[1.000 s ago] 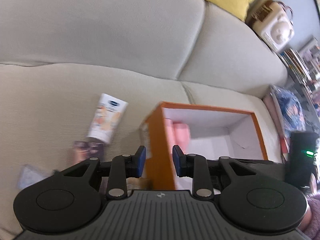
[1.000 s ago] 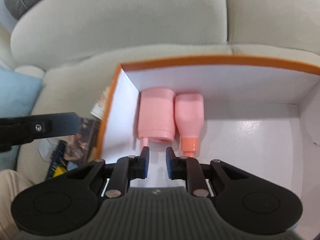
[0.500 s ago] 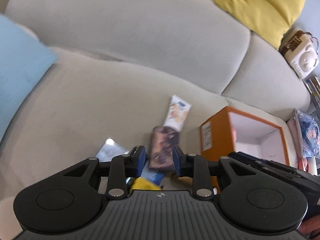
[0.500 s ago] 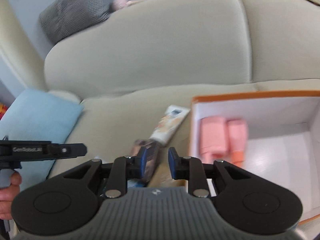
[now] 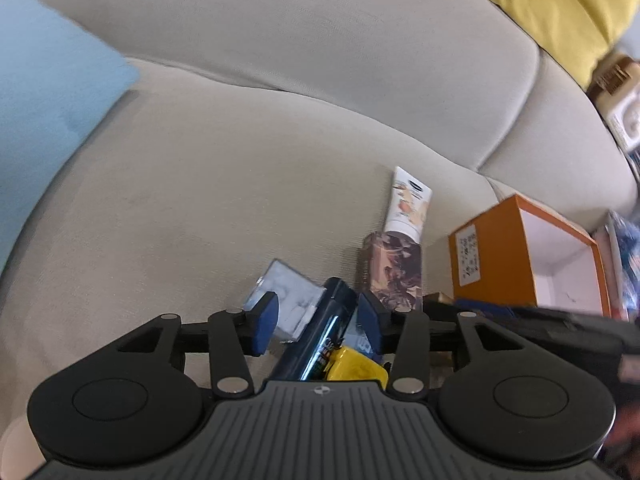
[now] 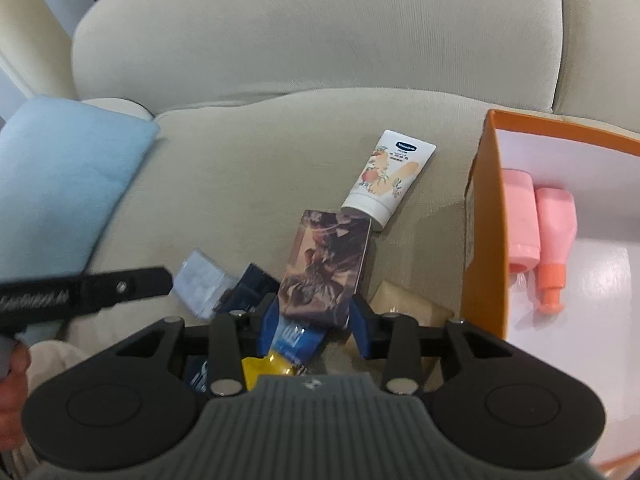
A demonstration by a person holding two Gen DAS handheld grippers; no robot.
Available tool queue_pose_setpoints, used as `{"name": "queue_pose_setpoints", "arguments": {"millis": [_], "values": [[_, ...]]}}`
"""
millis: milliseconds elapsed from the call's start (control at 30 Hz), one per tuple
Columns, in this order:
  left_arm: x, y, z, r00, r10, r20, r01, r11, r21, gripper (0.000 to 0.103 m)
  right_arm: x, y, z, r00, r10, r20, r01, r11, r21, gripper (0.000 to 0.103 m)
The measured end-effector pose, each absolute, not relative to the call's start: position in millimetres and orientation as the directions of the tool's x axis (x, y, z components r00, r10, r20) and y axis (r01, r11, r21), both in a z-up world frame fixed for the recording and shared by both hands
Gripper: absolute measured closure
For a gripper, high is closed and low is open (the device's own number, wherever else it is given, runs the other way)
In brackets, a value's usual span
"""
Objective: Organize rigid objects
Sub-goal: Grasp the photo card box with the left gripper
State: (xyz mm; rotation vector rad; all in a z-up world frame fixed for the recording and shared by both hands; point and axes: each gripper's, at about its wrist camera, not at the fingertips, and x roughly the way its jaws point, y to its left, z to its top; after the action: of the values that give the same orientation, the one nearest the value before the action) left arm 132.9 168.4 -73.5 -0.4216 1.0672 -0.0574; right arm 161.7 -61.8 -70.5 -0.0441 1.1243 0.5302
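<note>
The loose pile lies on the beige sofa seat [image 6: 248,168], hemmed by the orange box [image 6: 480,216] on one side and a pale blue cushion [image 6: 60,184] on the other; wide bare upholstery stays open between the pile and the backrest. The right gripper [image 6: 314,322] hangs low over the pile with its jaws released, spread either side of the near end of a patterned brown carton [image 6: 326,264]; whether the pads touch it cannot be told. The left gripper [image 5: 316,322] hovers with jaws likewise spread, a glossy dark blue can [image 5: 320,340] lying between them. Beside the can sit a clear plastic case [image 5: 286,300] and a crinkled yellow packet [image 5: 356,364]. A white squeeze tube [image 6: 390,178] lies just beyond the carton, its cap end touching or nearly touching the carton's far edge.

The box has white inner walls and a shiny white floor, most of it bare. Two smooth pink bottles [image 6: 536,224] lie side by side against its left wall. A yellow cushion [image 5: 560,12] rests on the sofa back.
</note>
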Motion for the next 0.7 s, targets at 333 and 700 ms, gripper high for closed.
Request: {"name": "queue_pose_setpoints", "arguments": {"millis": [333,700], "values": [[174.8,147.2,-92.6,0.438,-0.351,-0.828,-0.064,0.906,-0.418,0.052,200.5,-45.9,-95.7,0.289,0.316,-0.904,-0.405,0.896,0.183,0.061],[220.2,125.0,-141.4,0.278,-0.423,-0.862,-0.098,0.881,-0.463,0.045,209.6,-52.2,-86.2,0.371,0.224,-0.901,-0.5,0.866,0.01,0.089]]}}
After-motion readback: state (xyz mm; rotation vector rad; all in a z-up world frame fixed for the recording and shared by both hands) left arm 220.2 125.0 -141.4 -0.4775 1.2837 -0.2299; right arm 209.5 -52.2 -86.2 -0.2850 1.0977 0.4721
